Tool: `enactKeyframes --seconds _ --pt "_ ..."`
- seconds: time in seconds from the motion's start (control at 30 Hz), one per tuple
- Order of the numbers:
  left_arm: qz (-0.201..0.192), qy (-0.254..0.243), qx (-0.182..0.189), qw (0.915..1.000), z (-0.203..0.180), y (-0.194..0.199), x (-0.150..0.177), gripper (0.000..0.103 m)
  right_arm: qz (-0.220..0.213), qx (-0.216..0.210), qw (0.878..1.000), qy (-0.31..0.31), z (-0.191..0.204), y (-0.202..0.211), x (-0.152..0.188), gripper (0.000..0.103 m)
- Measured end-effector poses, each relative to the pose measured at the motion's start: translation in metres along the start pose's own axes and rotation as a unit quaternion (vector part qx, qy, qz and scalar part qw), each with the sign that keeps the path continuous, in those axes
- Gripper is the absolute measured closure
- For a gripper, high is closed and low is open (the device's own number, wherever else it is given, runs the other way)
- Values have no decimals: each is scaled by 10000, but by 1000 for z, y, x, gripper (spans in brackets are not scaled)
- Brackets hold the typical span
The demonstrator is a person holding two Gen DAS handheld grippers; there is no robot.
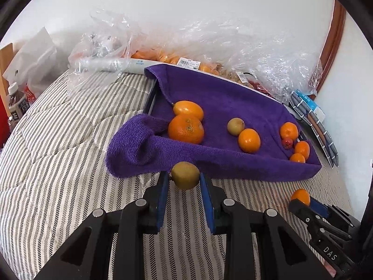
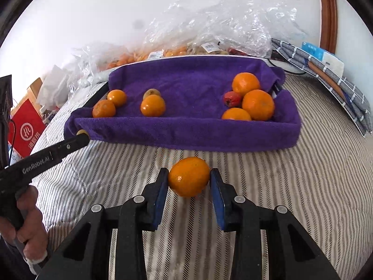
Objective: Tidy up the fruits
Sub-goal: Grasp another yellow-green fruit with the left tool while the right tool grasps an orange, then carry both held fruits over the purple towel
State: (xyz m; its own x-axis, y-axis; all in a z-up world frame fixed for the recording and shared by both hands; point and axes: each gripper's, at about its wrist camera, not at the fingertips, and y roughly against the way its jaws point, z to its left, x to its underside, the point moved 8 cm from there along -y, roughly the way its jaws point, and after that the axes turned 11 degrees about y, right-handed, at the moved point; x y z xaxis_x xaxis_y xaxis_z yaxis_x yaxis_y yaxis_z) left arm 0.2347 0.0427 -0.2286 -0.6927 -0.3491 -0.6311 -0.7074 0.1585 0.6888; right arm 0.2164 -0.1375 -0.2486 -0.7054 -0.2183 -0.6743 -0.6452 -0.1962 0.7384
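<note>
Striped bedding fills both frames. Left gripper (image 1: 185, 182) clamps a greenish fruit (image 1: 185, 175) at lower centre; right gripper (image 2: 189, 182) pinches an orange (image 2: 188, 176). Both look smooth, roundish, likely slippery: grip across the middle.

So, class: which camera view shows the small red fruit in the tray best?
The right wrist view: the small red fruit sits large and well lit beside the oranges. The left wrist view shows it smaller, near the tray's far edge, wedged among oranges.

Tray (image 2: 275, 88) mostly hidden under purple towel (image 2: 186, 79); bagged fruit (image 1: 163, 57) at 12 o'clock blurred by plastic; bottle (image 1: 14, 102) cut off at 9 o'clock.
</note>
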Motion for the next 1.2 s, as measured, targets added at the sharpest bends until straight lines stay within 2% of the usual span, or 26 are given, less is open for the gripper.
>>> enactKeyframes --seconds 0.13,0.27,0.47,0.63,0.73,0.9,1.2 --pt "-218 -80 40 9997 -2 10 -2 77 -65 84 9999 -77 -11 10 5 67" --pt "-203 -50 132 9997 -1 12 -3 77 -157 195 9996 -165 -24 25 4 67" --pt "-329 -130 -131 9993 7 20 -2 77 -432 297 9983 -252 -37 52 -5 67" --pt "-327 119 -148 9993 23 32 -2 77 -620 357 9972 -239 -45 71 -15 67" --pt "-402 162 -35 9991 21 42 -13 77 -706 439 9963 -199 -51 81 -21 67" --pt "-659 -37 43 9978 5 55 -42 77 -922 512 9942 -192 -60 88 -36 67" --pt "-551 61 375 9978 -21 22 -81 77 -1041 368 9938 -144 -61 61 -71 67"
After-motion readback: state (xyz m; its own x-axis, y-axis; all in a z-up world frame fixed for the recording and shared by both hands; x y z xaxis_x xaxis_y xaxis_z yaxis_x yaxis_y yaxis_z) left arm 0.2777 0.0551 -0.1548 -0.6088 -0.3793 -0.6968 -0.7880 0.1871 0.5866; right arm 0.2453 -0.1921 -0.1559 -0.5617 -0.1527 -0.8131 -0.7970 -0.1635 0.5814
